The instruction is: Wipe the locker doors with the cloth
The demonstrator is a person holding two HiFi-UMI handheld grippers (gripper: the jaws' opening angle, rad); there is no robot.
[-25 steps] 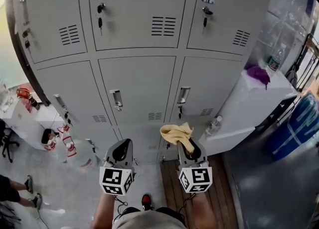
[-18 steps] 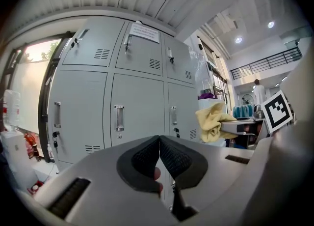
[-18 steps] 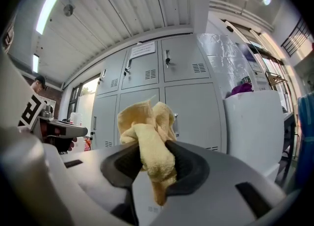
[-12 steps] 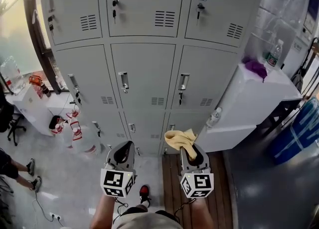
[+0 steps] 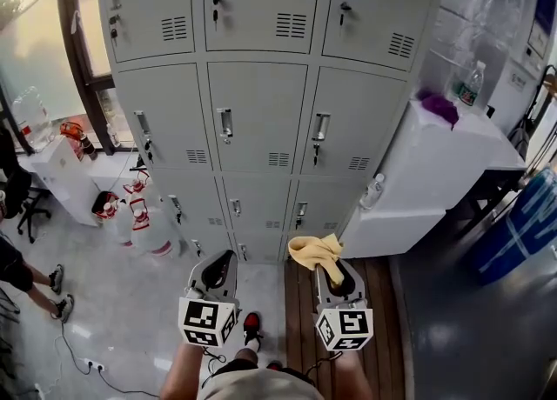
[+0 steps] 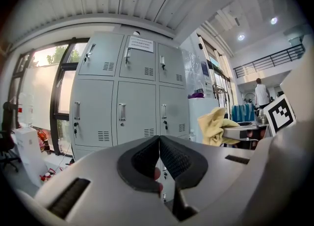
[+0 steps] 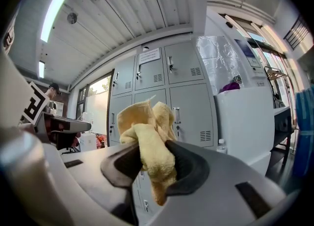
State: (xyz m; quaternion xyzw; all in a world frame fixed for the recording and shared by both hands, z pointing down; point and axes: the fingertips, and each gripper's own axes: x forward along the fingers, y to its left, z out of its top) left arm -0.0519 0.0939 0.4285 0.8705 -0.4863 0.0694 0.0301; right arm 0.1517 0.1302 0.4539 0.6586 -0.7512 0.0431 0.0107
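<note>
A bank of grey locker doors (image 5: 261,111) stands ahead, three columns wide, each door with a handle and a vent; it also fills the left gripper view as grey locker doors (image 6: 122,102) and the right gripper view as locker doors (image 7: 181,97). My right gripper (image 5: 329,261) is shut on a yellow cloth (image 5: 315,250), which bunches up above its jaws as the cloth (image 7: 147,136). My left gripper (image 5: 219,262) is shut with nothing between its jaws (image 6: 159,146). Both grippers hang low, well short of the lockers.
A white cabinet (image 5: 435,163) stands right of the lockers with a purple cloth (image 5: 439,109) and a bottle (image 5: 470,83) on top. Jugs and bottles (image 5: 130,216) sit on the floor at the left by a white table (image 5: 61,176). A blue bin (image 5: 522,233) is at right.
The view has pulled back and up from the lockers: more doors show and they look smaller. Both grippers sit slightly lower in frame, the cloth still in the right one.
</note>
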